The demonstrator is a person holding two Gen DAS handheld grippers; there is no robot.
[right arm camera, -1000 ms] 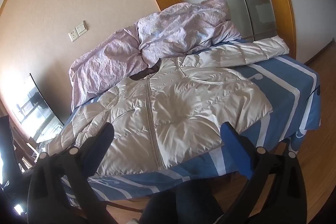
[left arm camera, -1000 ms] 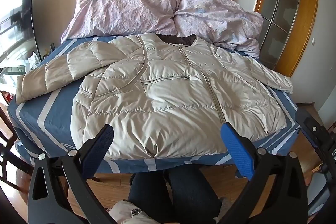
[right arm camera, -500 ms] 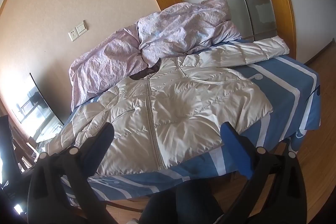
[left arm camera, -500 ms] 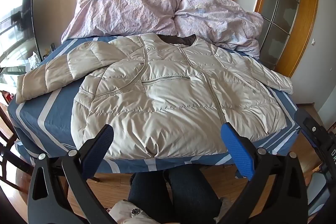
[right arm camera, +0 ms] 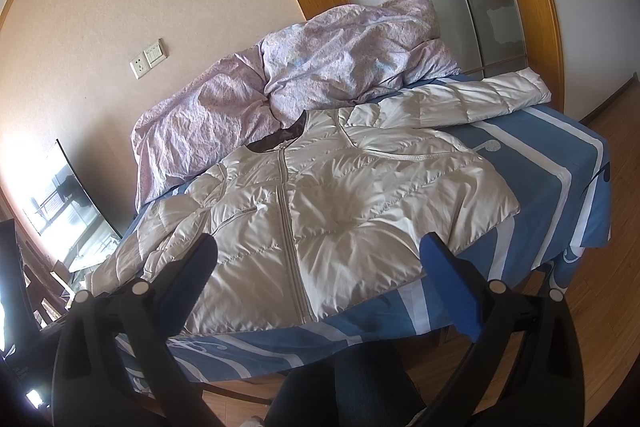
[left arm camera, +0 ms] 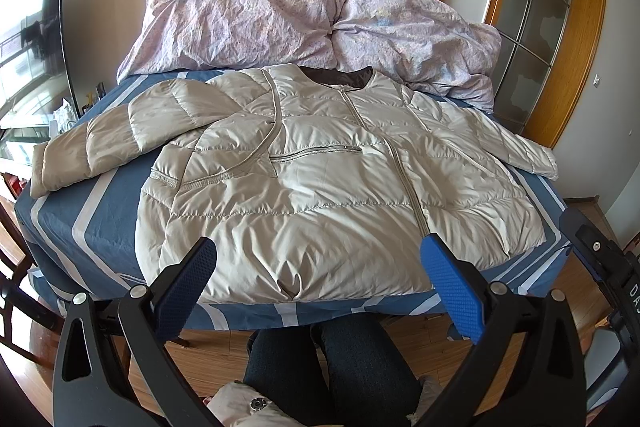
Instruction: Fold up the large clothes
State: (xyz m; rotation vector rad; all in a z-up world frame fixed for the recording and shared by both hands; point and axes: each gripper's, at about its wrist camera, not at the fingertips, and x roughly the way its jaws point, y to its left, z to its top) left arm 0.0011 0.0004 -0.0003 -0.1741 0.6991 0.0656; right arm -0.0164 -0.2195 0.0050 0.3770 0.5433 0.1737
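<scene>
A beige quilted puffer jacket (left arm camera: pixel 320 187) lies flat and zipped on the bed, collar toward the wall, both sleeves spread out to the sides. It also shows in the right wrist view (right arm camera: pixel 340 215). My left gripper (left arm camera: pixel 318 267) is open and empty, held in front of the jacket's hem, above the bed's near edge. My right gripper (right arm camera: pixel 318 263) is open and empty, also held back from the hem and not touching the cloth.
The bed has a blue sheet with white stripes (left arm camera: pixel 100 211). A crumpled lilac duvet (left arm camera: pixel 304 23) is piled at the head against the wall. A glass-panelled wooden door (left arm camera: pixel 540 19) stands at the right, a TV (left arm camera: pixel 28 43) at the left. The person's legs (left arm camera: pixel 328 367) are below.
</scene>
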